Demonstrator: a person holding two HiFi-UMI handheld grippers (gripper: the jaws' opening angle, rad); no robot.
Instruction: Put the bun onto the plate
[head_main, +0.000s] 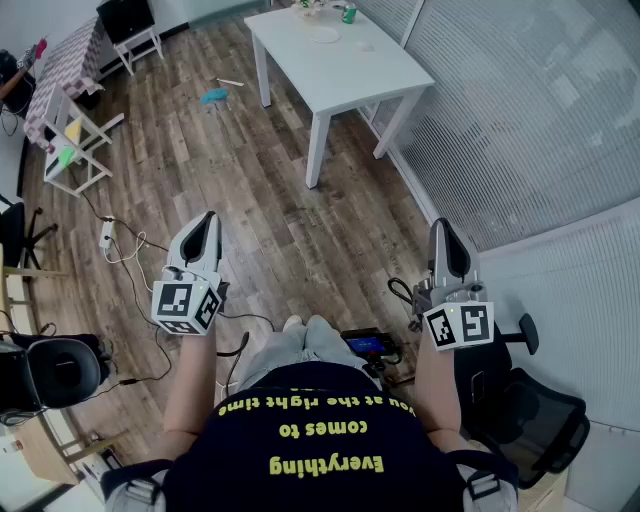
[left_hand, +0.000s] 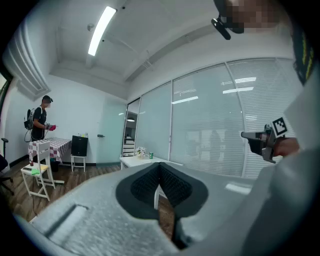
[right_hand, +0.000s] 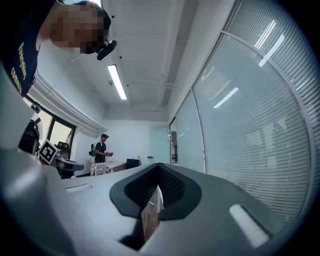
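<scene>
A white table (head_main: 335, 60) stands far ahead across the wooden floor. On it lies a pale plate (head_main: 323, 35), with a small pale lump (head_main: 367, 46) to its right that may be the bun; it is too small to tell. My left gripper (head_main: 208, 222) and right gripper (head_main: 443, 230) are held level at waist height, well short of the table. Both are shut with nothing between the jaws, as the left gripper view (left_hand: 160, 167) and the right gripper view (right_hand: 159, 167) show.
A green can (head_main: 349, 14) and flowers (head_main: 305, 8) stand at the table's far end. White chairs (head_main: 75, 150) and a checked-cloth table (head_main: 65, 60) are at the left, cables (head_main: 120, 250) lie on the floor, and a black office chair (head_main: 530, 410) is at my right. A person (left_hand: 39, 122) stands far off.
</scene>
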